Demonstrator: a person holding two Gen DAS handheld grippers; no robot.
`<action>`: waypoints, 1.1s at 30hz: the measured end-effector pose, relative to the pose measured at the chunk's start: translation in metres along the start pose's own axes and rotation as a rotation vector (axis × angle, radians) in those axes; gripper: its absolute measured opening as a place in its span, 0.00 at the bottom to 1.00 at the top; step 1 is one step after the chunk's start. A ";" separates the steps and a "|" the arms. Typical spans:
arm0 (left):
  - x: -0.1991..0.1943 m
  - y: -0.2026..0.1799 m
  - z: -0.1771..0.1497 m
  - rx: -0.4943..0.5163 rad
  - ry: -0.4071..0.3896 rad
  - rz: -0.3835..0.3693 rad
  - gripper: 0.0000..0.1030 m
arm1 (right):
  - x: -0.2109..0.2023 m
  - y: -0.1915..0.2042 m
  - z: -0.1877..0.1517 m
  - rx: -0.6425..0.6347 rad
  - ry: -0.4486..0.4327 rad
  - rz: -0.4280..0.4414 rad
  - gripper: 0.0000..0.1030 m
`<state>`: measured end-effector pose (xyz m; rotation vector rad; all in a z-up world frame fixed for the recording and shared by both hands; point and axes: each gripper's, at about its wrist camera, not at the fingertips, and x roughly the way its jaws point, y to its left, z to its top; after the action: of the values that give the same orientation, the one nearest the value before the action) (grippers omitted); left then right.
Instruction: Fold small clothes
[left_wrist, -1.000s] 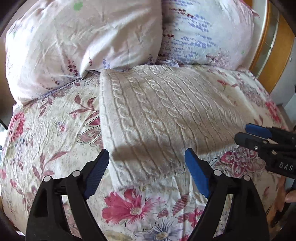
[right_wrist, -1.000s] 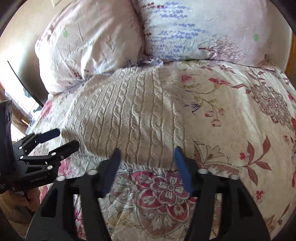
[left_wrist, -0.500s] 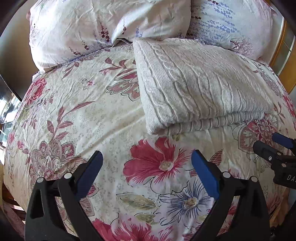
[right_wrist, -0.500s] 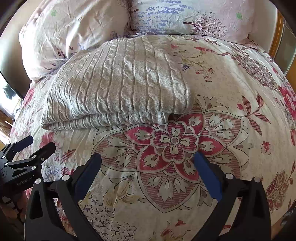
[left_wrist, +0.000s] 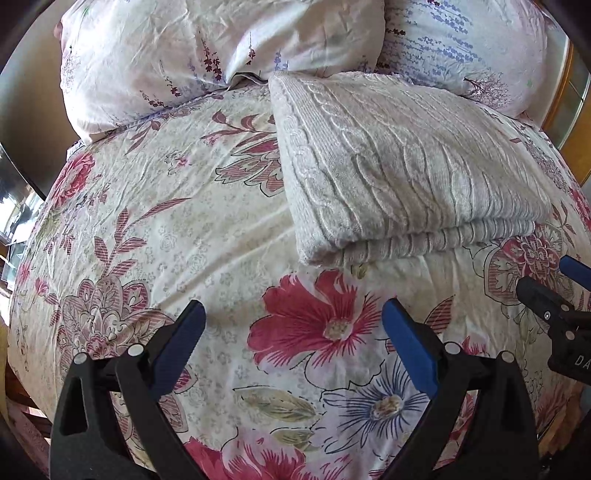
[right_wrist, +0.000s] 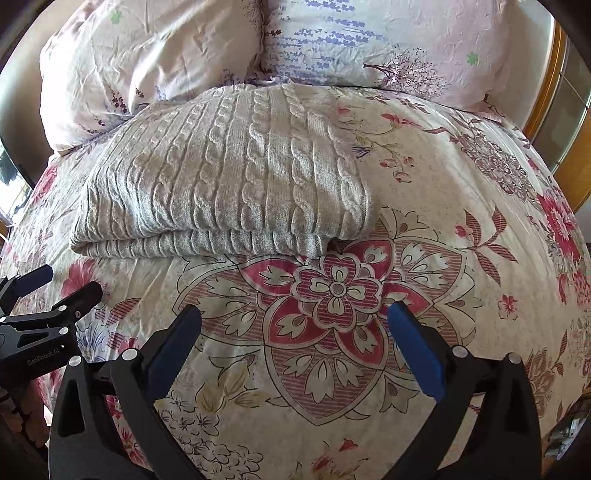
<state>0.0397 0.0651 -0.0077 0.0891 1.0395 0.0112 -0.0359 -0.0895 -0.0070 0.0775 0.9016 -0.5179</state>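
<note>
A grey cable-knit sweater (left_wrist: 399, 173) lies folded in a flat rectangle on the floral bedspread (left_wrist: 166, 229), its far edge against the pillows. It also shows in the right wrist view (right_wrist: 229, 181). My left gripper (left_wrist: 293, 314) is open and empty, held back from the sweater's near left corner. My right gripper (right_wrist: 293, 317) is open and empty, held back from the sweater's near right corner. Each gripper shows at the edge of the other's view: the right one (left_wrist: 554, 284) and the left one (right_wrist: 55, 288).
Two pale printed pillows (left_wrist: 207, 51) (right_wrist: 369, 40) lean at the head of the bed behind the sweater. A wooden headboard frame (right_wrist: 554, 92) runs along the right. The bed's left edge (left_wrist: 22, 229) drops off beside a dark surface.
Both grippers have pulled back from the folded sweater's near edge toward the foot of the bed. The sweater stays folded and still. Both stay open.
</note>
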 end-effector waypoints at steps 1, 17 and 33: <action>0.001 0.000 0.000 -0.002 0.003 0.000 0.94 | 0.001 0.000 0.000 0.000 0.005 0.000 0.99; 0.008 0.006 0.003 -0.035 0.013 -0.024 0.98 | 0.004 0.000 0.007 -0.013 -0.007 -0.011 0.99; 0.010 0.007 0.005 -0.043 0.035 -0.027 0.98 | 0.017 0.004 0.001 -0.003 0.034 -0.031 0.99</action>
<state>0.0489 0.0722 -0.0134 0.0360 1.0744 0.0105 -0.0246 -0.0932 -0.0196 0.0699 0.9382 -0.5452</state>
